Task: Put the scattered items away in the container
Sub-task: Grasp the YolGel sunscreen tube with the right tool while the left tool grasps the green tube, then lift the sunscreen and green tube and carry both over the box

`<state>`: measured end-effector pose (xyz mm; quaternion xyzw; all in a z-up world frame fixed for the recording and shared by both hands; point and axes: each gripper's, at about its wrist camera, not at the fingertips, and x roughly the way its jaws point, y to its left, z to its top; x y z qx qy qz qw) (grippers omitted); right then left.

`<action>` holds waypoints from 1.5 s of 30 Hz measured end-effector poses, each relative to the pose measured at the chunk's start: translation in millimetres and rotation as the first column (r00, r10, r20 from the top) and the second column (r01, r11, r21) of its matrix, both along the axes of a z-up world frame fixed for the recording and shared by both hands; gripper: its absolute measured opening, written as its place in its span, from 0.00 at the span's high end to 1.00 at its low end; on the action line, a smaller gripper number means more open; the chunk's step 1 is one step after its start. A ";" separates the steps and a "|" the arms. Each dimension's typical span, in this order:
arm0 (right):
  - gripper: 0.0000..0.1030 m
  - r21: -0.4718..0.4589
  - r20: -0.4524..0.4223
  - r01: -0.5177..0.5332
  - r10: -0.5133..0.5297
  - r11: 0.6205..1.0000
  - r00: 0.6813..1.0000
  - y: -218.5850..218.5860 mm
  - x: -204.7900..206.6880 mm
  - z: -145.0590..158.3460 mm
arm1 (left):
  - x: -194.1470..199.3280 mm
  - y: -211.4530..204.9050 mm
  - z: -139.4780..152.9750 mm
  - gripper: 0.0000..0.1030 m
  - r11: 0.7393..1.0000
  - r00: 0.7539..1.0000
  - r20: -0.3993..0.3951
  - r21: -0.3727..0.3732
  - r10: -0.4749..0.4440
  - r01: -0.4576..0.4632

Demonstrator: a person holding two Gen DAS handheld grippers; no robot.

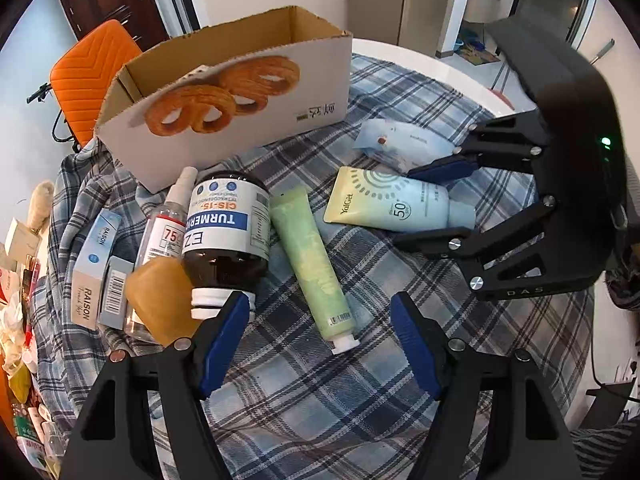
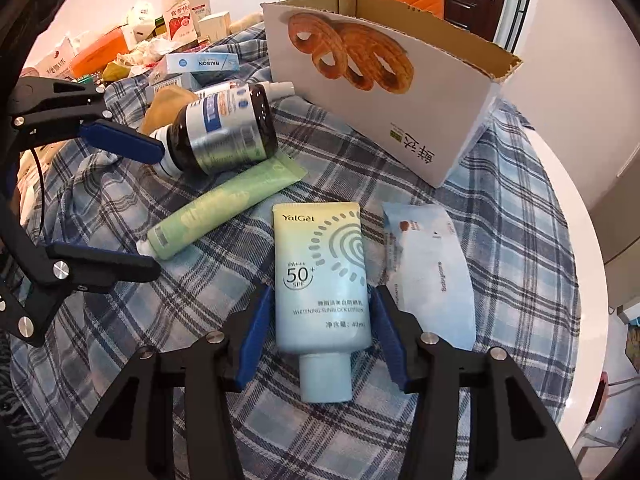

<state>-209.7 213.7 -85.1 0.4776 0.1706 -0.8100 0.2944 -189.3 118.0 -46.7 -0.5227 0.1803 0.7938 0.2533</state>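
Note:
An open cardboard box point(image 1: 240, 100) printed with pastries stands at the back of the plaid cloth; it also shows in the right wrist view point(image 2: 384, 80). My left gripper point(image 1: 320, 320) is open, its jaws either side of the cap end of a green tube point(image 1: 308, 256), clear of it. My right gripper point(image 2: 320, 320) is open around the lower body of a blue-yellow sunscreen tube point(image 2: 320, 280), pads close to its sides. A brown turmeric bottle point(image 1: 228, 232), a spray bottle point(image 1: 168, 224), RAISON boxes point(image 1: 92, 264), an amber soap point(image 1: 160, 300) and a blue wipes pack point(image 2: 428, 276) lie scattered.
The round white table point(image 2: 560, 184) is covered by a plaid cloth point(image 1: 320, 400). An orange chair point(image 1: 92, 72) stands behind the box. Clutter of packets and bottles point(image 2: 160, 20) lies at the table's far left side.

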 end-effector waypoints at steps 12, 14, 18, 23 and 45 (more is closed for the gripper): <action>0.57 -0.023 0.014 0.062 -0.062 0.998 0.998 5.2 3.5 2.4 | -27.2 1.2 -21.3 0.27 0.996 0.992 0.101 0.019 0.081 -0.083; 0.57 -0.032 0.016 0.069 -0.069 0.997 0.998 8.2 6.0 2.3 | -37.4 -4.9 -27.6 0.33 0.992 0.985 0.125 0.008 0.120 -0.122; 0.57 -0.037 0.012 0.072 -0.071 0.997 0.997 8.9 7.4 2.4 | -47.6 -9.9 -26.8 0.47 0.987 0.980 0.116 -0.005 0.159 -0.159; 0.57 -0.036 0.011 0.076 -0.075 0.996 0.997 8.5 9.0 2.6 | -46.0 -8.2 -24.4 0.65 0.988 0.983 0.097 -0.023 0.157 -0.155; 0.57 -0.161 -0.098 0.120 -0.137 0.980 0.986 9.2 27.1 51.1 | -10.8 -33.8 27.5 0.77 0.993 0.994 0.001 0.046 0.110 -0.110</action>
